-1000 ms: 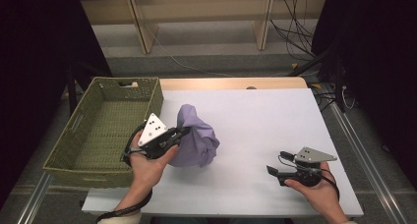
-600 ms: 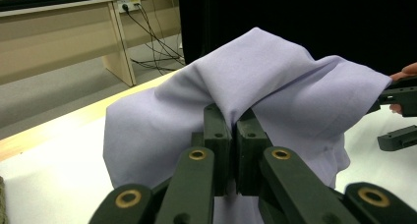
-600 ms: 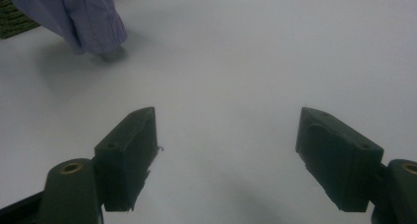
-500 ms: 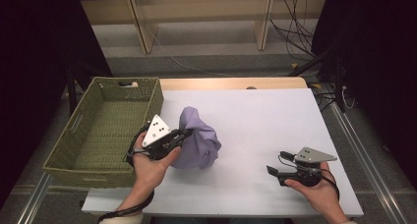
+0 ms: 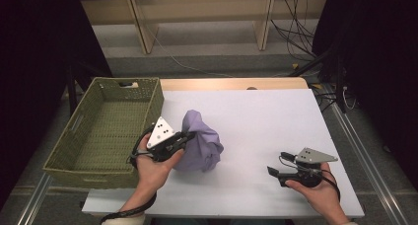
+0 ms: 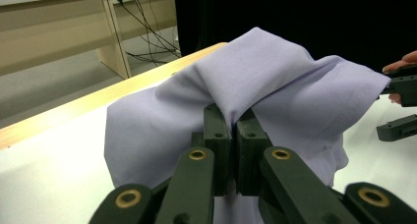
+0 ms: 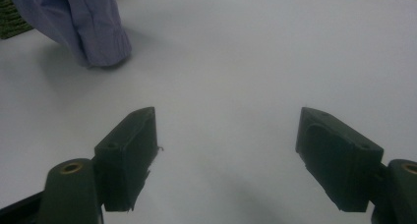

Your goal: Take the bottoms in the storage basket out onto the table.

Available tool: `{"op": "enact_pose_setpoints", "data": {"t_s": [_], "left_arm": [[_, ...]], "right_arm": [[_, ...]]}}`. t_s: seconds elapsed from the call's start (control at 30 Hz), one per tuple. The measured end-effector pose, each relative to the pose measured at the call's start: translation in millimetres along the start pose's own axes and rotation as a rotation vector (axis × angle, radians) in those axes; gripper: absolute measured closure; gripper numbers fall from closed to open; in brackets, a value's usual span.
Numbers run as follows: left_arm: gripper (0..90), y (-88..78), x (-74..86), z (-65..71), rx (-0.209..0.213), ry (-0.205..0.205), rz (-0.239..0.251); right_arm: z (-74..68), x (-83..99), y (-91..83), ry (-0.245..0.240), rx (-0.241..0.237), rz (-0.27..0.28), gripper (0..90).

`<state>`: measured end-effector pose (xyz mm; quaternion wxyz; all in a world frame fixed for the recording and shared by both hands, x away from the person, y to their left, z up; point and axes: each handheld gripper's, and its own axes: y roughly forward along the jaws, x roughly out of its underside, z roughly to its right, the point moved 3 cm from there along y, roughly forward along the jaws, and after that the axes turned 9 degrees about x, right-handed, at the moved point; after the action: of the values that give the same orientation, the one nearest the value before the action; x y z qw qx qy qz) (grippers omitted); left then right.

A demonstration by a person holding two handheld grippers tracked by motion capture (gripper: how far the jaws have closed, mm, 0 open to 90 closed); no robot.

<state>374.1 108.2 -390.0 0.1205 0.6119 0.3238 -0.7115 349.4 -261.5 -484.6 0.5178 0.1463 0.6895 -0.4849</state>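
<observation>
Here the left claw is pinching a fold of the lilac cloth; in the left gripper view its two black jaws are pressed together on the fabric. The cloth hangs in a bunch from this grip, its lower part touching the white desk, just beside the green woven basket. The right claw is spread wide with nothing between the jaws, low over the desk, well apart from the cloth. In the right gripper view a sleeve end of the cloth lies on the desk. No brand, label or writing can be read on anything.
</observation>
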Motion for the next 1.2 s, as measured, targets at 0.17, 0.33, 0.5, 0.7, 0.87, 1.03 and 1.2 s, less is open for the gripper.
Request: {"op": "enact_pose_setpoints", "data": {"t_s": [0.17,0.33,0.5,0.7,0.87,1.03,1.2], "left_arm": [[85.5,2.3,2.5,-0.4,0.0,-0.002,-0.009],[85.5,4.4,4.9,-1.1,0.002,-0.003,-0.019],[85.5,5.6,5.6,-1.2,0.002,-0.006,-0.02],[85.5,8.2,7.0,-1.1,0.004,-0.005,-0.025],[85.4,12.9,8.7,0.3,0.006,0.0,-0.03],[85.4,16.7,9.7,-0.1,-0.005,0.009,-0.037],[85.3,23.0,9.7,0.1,-0.013,0.028,-0.05]], "right_arm": [[0.1,0.0,0.2,-0.001,0.0,0.0,24.6],[0.0,0.1,0.2,-0.001,0.0,-0.002,24.6],[-0.3,0.1,0.4,0.001,-0.002,0.0,24.6],[-0.2,0.1,0.6,0.0,-0.001,0.0,24.6],[-0.3,0.2,1.0,-0.002,-0.002,-0.001,24.6],[-0.2,0.3,1.1,-0.002,0.0,-0.002,24.6],[-0.7,0.0,1.4,0.002,-0.002,0.001,24.6]]}}
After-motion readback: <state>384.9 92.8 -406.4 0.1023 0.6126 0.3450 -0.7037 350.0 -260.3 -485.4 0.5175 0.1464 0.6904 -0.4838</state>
